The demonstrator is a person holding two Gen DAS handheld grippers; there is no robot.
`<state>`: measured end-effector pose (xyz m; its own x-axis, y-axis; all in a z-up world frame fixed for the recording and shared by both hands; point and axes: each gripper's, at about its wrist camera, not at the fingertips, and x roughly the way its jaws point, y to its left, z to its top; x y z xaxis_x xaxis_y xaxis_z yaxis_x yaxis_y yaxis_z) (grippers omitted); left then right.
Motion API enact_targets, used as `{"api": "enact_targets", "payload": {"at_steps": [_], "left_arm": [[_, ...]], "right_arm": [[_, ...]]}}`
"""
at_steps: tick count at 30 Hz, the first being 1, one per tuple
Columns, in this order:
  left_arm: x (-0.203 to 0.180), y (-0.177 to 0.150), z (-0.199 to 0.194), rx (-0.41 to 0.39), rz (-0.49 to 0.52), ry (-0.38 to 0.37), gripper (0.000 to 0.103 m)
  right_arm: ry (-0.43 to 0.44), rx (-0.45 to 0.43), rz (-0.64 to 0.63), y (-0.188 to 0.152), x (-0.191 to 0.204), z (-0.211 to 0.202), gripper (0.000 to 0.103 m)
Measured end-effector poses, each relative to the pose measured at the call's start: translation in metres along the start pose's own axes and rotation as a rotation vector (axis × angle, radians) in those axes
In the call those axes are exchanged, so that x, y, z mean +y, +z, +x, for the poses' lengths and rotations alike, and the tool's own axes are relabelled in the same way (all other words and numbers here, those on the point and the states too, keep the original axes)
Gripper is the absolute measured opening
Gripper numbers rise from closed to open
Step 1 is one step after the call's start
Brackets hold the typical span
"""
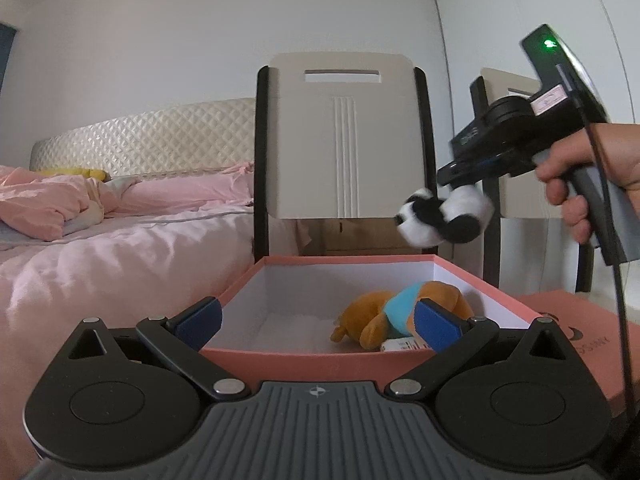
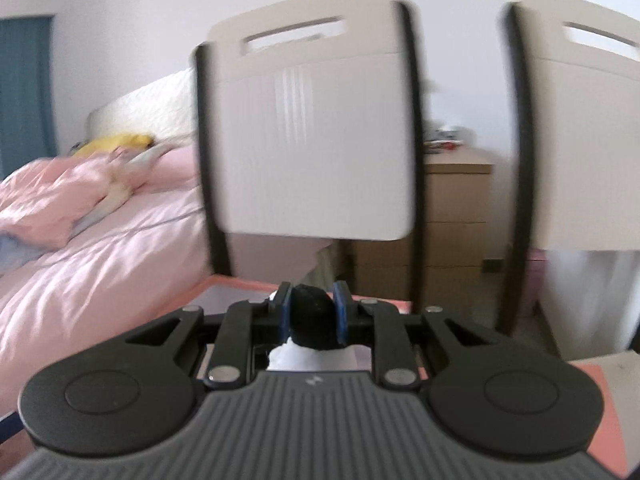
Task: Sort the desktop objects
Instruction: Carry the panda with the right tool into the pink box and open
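Note:
An open pink box (image 1: 304, 356) with white inner walls stands in front of me. A brown plush toy in a teal shirt (image 1: 400, 312) lies inside it. My left gripper (image 1: 318, 322) is open and empty, its blue pads spread over the box's near rim. My right gripper (image 1: 452, 192) is shut on a black-and-white panda plush (image 1: 444, 216) and holds it in the air above the box's far right corner. In the right wrist view the gripper (image 2: 311, 312) pinches the panda's black part (image 2: 312, 320), with the pink box rim (image 2: 240, 284) below.
Two cream chairs with black frames (image 1: 340, 136) (image 2: 576, 128) stand behind the box. A bed with pink bedding (image 1: 100, 248) lies to the left. The pink box lid (image 1: 576, 340) lies at the right. A wooden nightstand (image 2: 452, 216) is behind the chairs.

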<state>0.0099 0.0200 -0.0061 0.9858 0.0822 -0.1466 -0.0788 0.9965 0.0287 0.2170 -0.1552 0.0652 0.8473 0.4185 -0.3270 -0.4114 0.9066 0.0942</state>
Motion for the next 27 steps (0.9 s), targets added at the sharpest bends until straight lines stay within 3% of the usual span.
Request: {"api": "enact_targets", "payload": {"at_steps": [9, 15, 22, 27], "left_arm": [[0.017, 0.003, 0.004, -0.005, -0.073, 0.041, 0.103], [0.022, 0.003, 0.008, 0.015, -0.088, 0.048, 0.103], [0.024, 0.004, 0.01, 0.025, -0.094, 0.043, 0.103], [0.023, 0.003, 0.009, 0.025, -0.086, 0.042, 0.103]], "right_arm": [[0.204, 0.191, -0.087, -0.016, 0.053, 0.058, 0.022], [0.279, 0.296, -0.078, -0.032, 0.067, 0.095, 0.022], [0.279, 0.339, -0.071, -0.047, 0.069, 0.111, 0.023], [0.271, 0.294, -0.051, -0.042, 0.064, 0.1, 0.029]]}}
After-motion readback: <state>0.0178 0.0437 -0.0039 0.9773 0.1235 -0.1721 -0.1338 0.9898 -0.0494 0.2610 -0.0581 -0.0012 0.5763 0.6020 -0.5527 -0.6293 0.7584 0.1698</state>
